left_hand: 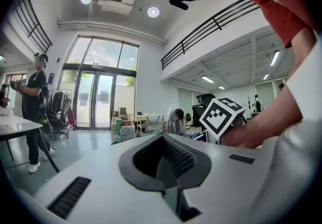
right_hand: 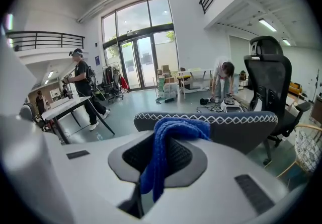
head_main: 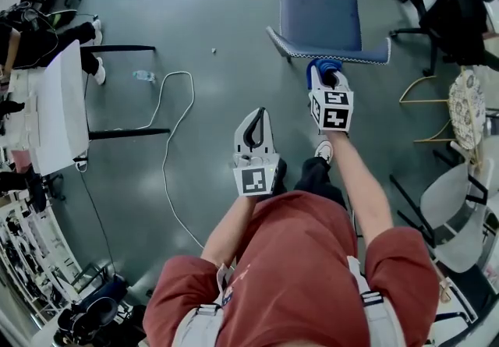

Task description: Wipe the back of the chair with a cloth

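A blue-grey chair (head_main: 323, 22) stands on the floor ahead of me, its back (head_main: 331, 54) with white zigzag stitching toward me. My right gripper (head_main: 326, 70) is shut on a blue cloth (head_main: 323, 68), held just short of the top edge of the chair back (right_hand: 211, 120). In the right gripper view the cloth (right_hand: 168, 147) hangs from the closed jaws. My left gripper (head_main: 253, 129) hangs lower and to the left, shut and empty, away from the chair; the left gripper (left_hand: 168, 160) points out into the room.
A white table (head_main: 58, 107) stands at left with a cable (head_main: 168, 150) trailing over the floor. A black office chair (head_main: 456, 6) and white chairs (head_main: 460, 205) crowd the right side. A person (right_hand: 83, 87) stands by a table in the room.
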Tool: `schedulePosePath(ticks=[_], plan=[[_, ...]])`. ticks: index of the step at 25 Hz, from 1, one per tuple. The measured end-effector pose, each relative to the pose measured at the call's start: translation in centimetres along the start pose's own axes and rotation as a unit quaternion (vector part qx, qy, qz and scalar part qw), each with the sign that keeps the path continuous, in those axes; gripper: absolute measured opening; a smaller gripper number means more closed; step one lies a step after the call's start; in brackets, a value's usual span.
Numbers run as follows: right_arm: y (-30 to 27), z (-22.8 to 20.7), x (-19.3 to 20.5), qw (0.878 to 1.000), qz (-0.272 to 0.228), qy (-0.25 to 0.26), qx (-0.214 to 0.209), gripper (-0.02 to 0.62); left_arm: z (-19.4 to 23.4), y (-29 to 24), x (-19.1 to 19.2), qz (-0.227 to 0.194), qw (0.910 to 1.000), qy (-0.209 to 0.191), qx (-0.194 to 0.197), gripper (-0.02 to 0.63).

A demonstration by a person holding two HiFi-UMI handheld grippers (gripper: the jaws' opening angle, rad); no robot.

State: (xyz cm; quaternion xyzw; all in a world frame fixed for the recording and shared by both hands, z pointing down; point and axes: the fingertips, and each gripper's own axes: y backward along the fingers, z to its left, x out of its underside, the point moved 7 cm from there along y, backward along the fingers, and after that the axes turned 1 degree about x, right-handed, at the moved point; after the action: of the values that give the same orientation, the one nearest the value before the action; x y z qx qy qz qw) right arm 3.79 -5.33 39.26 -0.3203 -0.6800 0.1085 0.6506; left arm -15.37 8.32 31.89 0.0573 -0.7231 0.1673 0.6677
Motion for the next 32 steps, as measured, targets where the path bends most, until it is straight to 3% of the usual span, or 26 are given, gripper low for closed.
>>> schedulePosePath(ticks=[4,10,11,14,15,25,32], plan=[[-0.3,0.5,0.6,1.0,-0.008,0.009,-0.005,0.061,0.3,0.1,0.9,0.027,0.9995,-0.016,0.005,0.014],[-1.6,1.9,4.5,1.0,0.006,0.002,-0.015,0.061,1.5,0.3,3.7,0.053,0.9985,-0.002,-0.006,0.013],[-2.3,2.2,5.3,1.0,0.01,0.001,-0.018,0.061,1.9,-0.1,4.1,0.047,0.9988,-0.008,-0.007,0.014],[-4.7,2.9,8.0,0.999,0.022,0.001,-0.027,0.061,3.1,-1.8,4.6,-0.035,0.9975,-0.061,-0.006,0.014],[-5.7,3.2,9.1,0.999,0.026,0.001,-0.031,0.061,3.5,-2.2,5.4,-0.039,0.9972,-0.063,-0.008,0.014],[-17.6,4.7,20.9,0.998,0.061,-0.004,-0.027,0.061,7.1,-6.1,19.3,-0.022,0.9988,-0.017,-0.041,0.012],[-23.2,3.0,25.1,0.998,0.06,-0.012,-0.004,0.061,7.6,-7.4,26.9,0.0,0.9992,-0.01,-0.038,0.014]])
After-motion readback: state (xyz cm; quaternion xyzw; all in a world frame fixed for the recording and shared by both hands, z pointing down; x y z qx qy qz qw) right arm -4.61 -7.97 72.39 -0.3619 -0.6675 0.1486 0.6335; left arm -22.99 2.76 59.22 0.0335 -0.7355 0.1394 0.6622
